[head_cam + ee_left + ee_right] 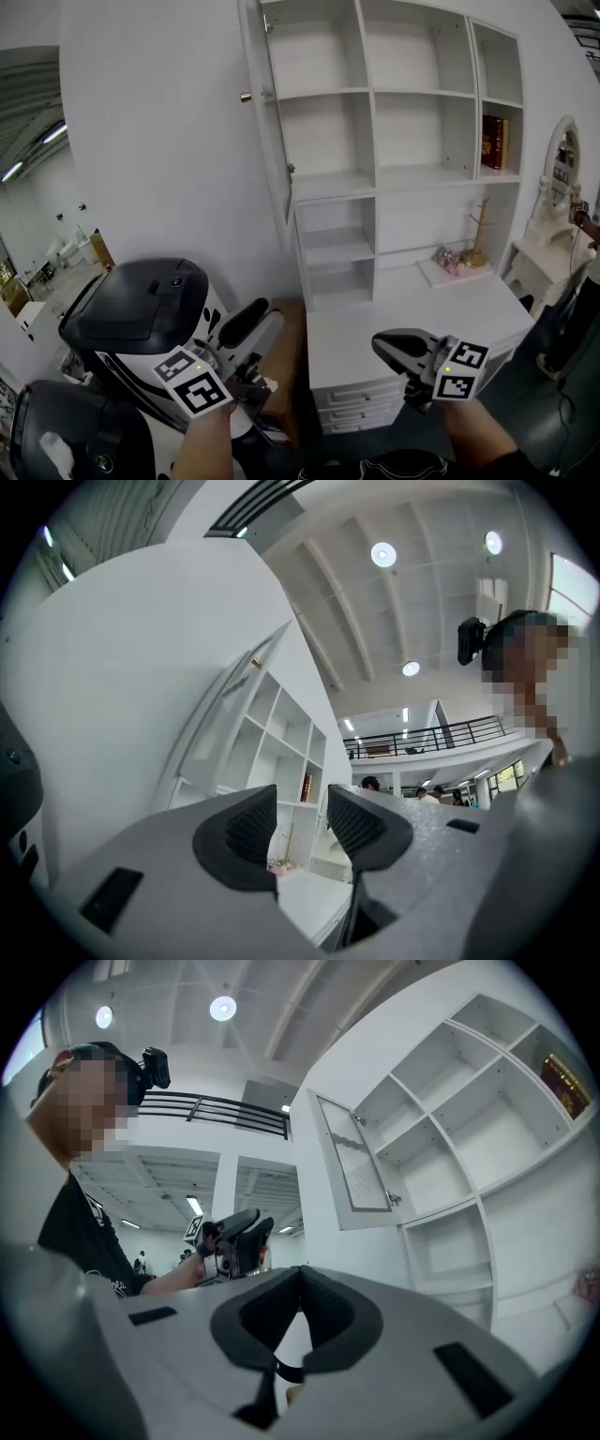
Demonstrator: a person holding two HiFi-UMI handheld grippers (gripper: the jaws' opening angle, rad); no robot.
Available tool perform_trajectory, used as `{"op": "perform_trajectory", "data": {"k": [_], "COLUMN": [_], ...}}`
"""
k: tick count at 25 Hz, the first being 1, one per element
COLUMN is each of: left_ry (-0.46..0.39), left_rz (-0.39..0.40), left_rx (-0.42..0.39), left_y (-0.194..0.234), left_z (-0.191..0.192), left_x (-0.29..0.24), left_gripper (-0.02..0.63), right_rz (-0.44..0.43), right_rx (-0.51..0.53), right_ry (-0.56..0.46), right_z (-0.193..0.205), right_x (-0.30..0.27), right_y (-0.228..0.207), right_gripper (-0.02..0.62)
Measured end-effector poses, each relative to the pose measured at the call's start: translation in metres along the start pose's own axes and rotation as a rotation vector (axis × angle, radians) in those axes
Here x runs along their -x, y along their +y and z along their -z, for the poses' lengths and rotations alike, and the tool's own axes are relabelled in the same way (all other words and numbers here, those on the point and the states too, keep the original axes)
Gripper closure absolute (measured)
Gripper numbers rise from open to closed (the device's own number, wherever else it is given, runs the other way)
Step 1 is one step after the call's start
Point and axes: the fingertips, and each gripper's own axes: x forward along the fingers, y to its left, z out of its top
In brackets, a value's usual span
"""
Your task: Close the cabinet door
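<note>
You are holding the left gripper (302, 822) low in front of you with its jaws standing apart, and nothing is sitting between the ribbed pads (251, 829); only the shelves and the white desk top are showing through the gap. You are keeping the right gripper (298, 1279) clenched, its jaw tips meeting with nothing caught between them, and it is pointing toward the white cabinet (412, 94) from the lower right of the head view. Both grippers are hanging well apart from the cabinet door (267, 112), which is standing open: it is swung out from the left side of the upper-left compartment, so you are looking at it almost edge-on from above. A small gold knob (246, 97) is sticking out of its outer face. In the right gripper view the door's inner side is showing a ribbed panel set in a white frame. The upper compartments are standing uncovered, and a red book (492, 141) is leaning in the narrow right-hand one. Below the shelves the desk top (394, 314) is running out toward you, with drawers (361, 398) under its front edge. A dark-topped white machine (141, 309) is sitting just left of your left gripper.
</note>
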Motion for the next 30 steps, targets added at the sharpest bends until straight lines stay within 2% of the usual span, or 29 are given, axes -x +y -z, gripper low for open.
{"op": "perform_trajectory", "data": {"k": [7,12,18,22,27,30], "left_ry": [-0.096,-0.161,-0.212,-0.247,-0.274,-0.275], "left_rz": [0.082,0.161,0.32,0.351,0.417,0.446], "left_rx": [-0.024,0.011,0.032,0.035,0.102,0.089], "left_y": [0.054,0.089,0.1,0.112,0.129,0.124], "left_z": [-0.087,-0.148,-0.199,-0.231,-0.273,-0.278], "left_x": [-0.044,-0.08,-0.119,-0.14,-0.199,-0.205], "left_gripper": [0.41,0.41,0.411,0.411,0.411,0.413], "right_rz": [0.05,0.093,0.137,0.155,0.191,0.196], "right_rx": [0.038,0.071,0.105,0.123,0.089,0.103], "right_ry": [0.001,0.003,0.008,0.019,0.034,0.04], "right_z": [-0.018,-0.03,-0.037,-0.035,-0.049,-0.041], "right_x": [-0.031,-0.049,-0.062,-0.066,-0.067,-0.065], "right_y": [-0.044,-0.07,-0.092,-0.095,-0.122,-0.115], "right_gripper": [0.595,0.595,0.595,0.595,0.595,0.595]}}
